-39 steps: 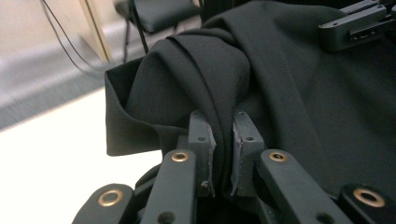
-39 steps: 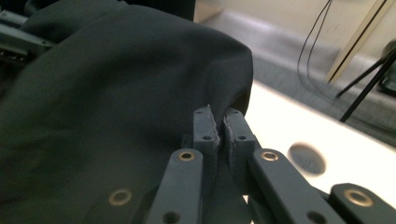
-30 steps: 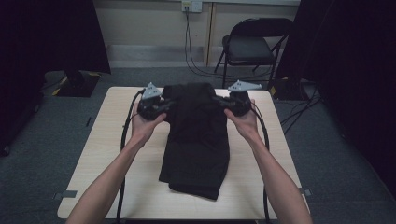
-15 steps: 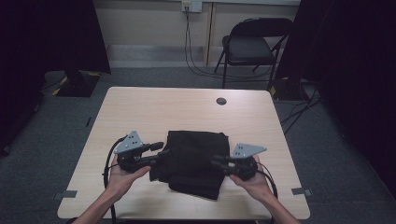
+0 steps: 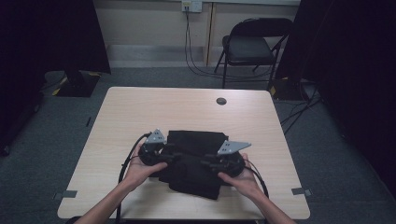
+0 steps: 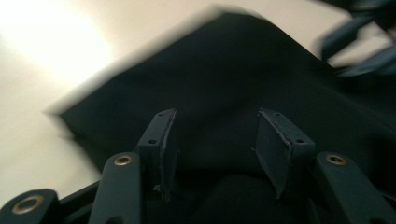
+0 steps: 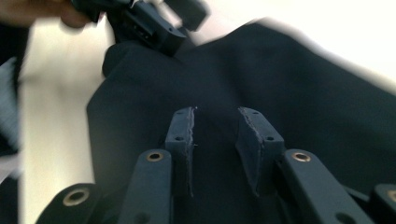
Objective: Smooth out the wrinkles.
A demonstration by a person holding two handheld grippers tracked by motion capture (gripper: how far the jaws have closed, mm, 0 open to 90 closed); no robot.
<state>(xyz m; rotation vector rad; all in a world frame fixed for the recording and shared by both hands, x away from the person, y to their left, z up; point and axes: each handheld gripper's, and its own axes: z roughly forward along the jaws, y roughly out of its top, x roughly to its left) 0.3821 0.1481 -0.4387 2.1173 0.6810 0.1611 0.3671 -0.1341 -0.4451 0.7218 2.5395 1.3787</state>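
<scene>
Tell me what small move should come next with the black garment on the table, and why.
Probably lift both claws clear of the black garment. It lies folded in half on the table, and the left claw and right claw have just been opening, their pads parted above the cloth rather than pinching it. Once clear, they could regrip an edge for another fold.

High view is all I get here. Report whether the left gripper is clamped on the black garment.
Observer: No. The left gripper has its jaws apart, having just been opening. The black garment lies beneath them, not pinched.
Operator: Now give me the right one.
Observer: The right gripper has also just been opening. Its pads stand apart above the fabric, with nothing pressed between them.
</scene>
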